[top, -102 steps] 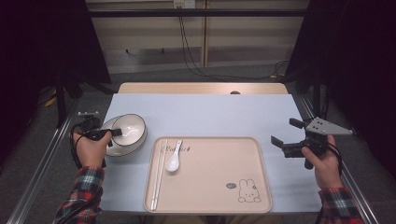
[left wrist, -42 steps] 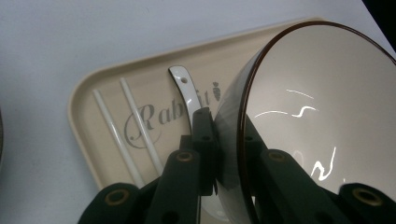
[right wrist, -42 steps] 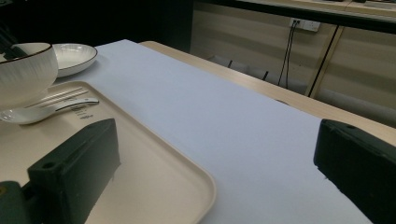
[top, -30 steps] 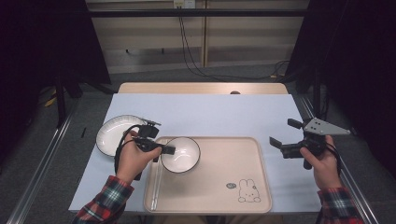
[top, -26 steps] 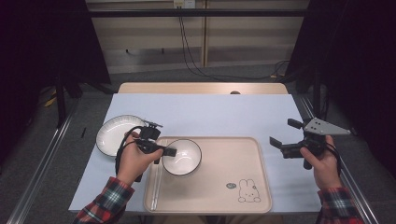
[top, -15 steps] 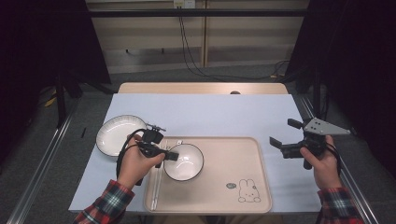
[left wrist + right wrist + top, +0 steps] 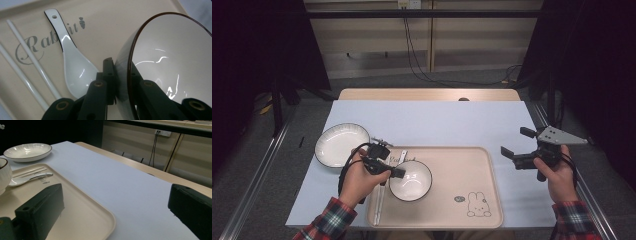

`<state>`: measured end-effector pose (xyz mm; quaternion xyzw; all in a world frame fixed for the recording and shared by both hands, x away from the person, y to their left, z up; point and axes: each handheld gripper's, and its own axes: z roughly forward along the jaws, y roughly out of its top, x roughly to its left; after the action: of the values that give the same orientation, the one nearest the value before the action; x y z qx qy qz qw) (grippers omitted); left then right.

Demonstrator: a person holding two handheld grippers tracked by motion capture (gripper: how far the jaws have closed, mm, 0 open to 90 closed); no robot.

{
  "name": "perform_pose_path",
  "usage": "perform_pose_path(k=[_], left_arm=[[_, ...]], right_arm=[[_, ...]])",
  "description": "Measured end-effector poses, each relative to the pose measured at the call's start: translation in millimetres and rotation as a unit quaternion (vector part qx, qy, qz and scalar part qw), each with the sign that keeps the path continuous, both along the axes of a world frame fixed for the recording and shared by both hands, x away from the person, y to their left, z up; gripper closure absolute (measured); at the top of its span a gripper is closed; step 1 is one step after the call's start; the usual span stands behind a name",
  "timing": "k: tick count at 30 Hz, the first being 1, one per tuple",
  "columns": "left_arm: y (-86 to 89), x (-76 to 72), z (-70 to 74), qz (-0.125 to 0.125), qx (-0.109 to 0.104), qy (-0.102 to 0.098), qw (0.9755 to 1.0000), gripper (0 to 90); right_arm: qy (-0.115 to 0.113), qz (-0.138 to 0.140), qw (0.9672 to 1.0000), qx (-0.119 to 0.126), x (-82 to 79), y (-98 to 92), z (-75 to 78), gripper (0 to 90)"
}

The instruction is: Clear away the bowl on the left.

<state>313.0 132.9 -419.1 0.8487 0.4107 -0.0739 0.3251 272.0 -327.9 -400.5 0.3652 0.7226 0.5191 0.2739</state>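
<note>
One white bowl (image 7: 411,180) with a dark rim is the item in hand. It has a glossy, unmarked interior and sits over the left half of the beige tray (image 7: 472,165); whether its base rests on the tray cannot be told. In the left gripper view the bowl (image 7: 172,62) is tilted, with its rim edge running between the jaws. The left tool (image 7: 388,170) is nearly closed, clamped on the bowl wall at its left rim, one jaw inside and one outside.

Just beside the bowl on the tray lie a white ceramic soup spoon (image 7: 72,62) and a pair of white chopsticks (image 7: 32,67), the chopsticks along the tray's left edge. The spoon lies close under the clamped rim. The tray carries the printed word "Rabbit" and a rabbit drawing (image 7: 478,204) near its front right corner.

A white ribbed plate (image 7: 342,145) with a dark rim stands on the table (image 7: 452,120) to the left of the tray, apart from the bowl.

The right tool (image 7: 518,145) is held to the right of the tray, its jaws wide apart and holding nothing.
</note>
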Motion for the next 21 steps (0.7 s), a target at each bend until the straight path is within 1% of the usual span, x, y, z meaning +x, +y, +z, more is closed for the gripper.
perform_pose_path(k=[1, 4, 5, 6, 8, 10, 11, 12, 13, 14, 18, 20, 21], left_arm=[[0.6, -0.1, -1.4, -0.004, 0.001, -0.003, 1.0000, 82.7], [1.0, -3.3, -5.0, 0.000, 0.002, 0.002, 1.0000, 82.6], [1.6, -3.9, -5.4, -0.002, 0.007, 0.001, 1.0000, 82.6], [2.2, -4.4, -6.2, -0.005, 0.008, -0.001, 1.0000, 82.4], [3.2, -6.0, -7.5, -0.006, 0.011, 0.002, 0.9999, 82.4], [3.7, -7.3, -9.3, -0.004, 0.010, 0.004, 0.9999, 82.4], [3.2, -8.4, -10.3, -0.001, 0.006, 0.006, 1.0000, 82.4], [3.5, -8.6, -11.3, -0.007, 0.008, 0.005, 0.9999, 82.4], [2.9, -9.5, -12.4, -0.005, 0.008, 0.004, 0.9999, 82.3], [3.2, -9.8, -13.4, -0.010, 0.010, 0.006, 0.9999, 82.2], [3.2, -11.5, -17.7, -0.011, 0.014, 0.009, 0.9998, 82.1], [2.9, -13.1, -19.6, -0.009, 0.012, 0.014, 0.9998, 82.0], [3.2, -13.5, -20.8, -0.010, 0.013, 0.013, 0.9998, 82.1]], right_arm=[[-0.001, 0.000, 1.0000, 0.001, 0.1, 0.3, -0.1, 0.0], [0.001, 0.001, 1.0000, -0.001, 0.2, 0.2, -0.6, 0.0], [0.001, 0.000, 1.0000, -0.001, 0.5, 0.4, -1.0, 0.0], [0.002, -0.001, 1.0000, 0.000, 0.4, 0.5, -1.0, 0.0], [0.002, -0.002, 1.0000, 0.000, 0.5, 0.6, -0.9, 0.0], [0.001, -0.002, 1.0000, 0.000, 0.7, 0.7, -0.9, 0.0], [-0.001, 0.000, 1.0000, -0.001, 1.1, 0.8, -1.1, 0.0], [0.000, 0.001, 1.0000, -0.002, 1.2, 1.0, -1.2, 0.0], [0.001, -0.002, 1.0000, -0.004, 1.0, 1.0, -1.2, 0.0], [0.001, -0.002, 1.0000, -0.005, 1.1, 1.1, -1.3, 0.0], [-0.001, -0.001, 1.0000, -0.004, 1.1, 1.1, -1.1, 0.0], [-0.001, -0.001, 1.0000, -0.004, 1.1, 1.0, -1.1, 0.0], [-0.001, 0.000, 1.0000, -0.003, 1.2, 1.0, -1.2, 0.0]])
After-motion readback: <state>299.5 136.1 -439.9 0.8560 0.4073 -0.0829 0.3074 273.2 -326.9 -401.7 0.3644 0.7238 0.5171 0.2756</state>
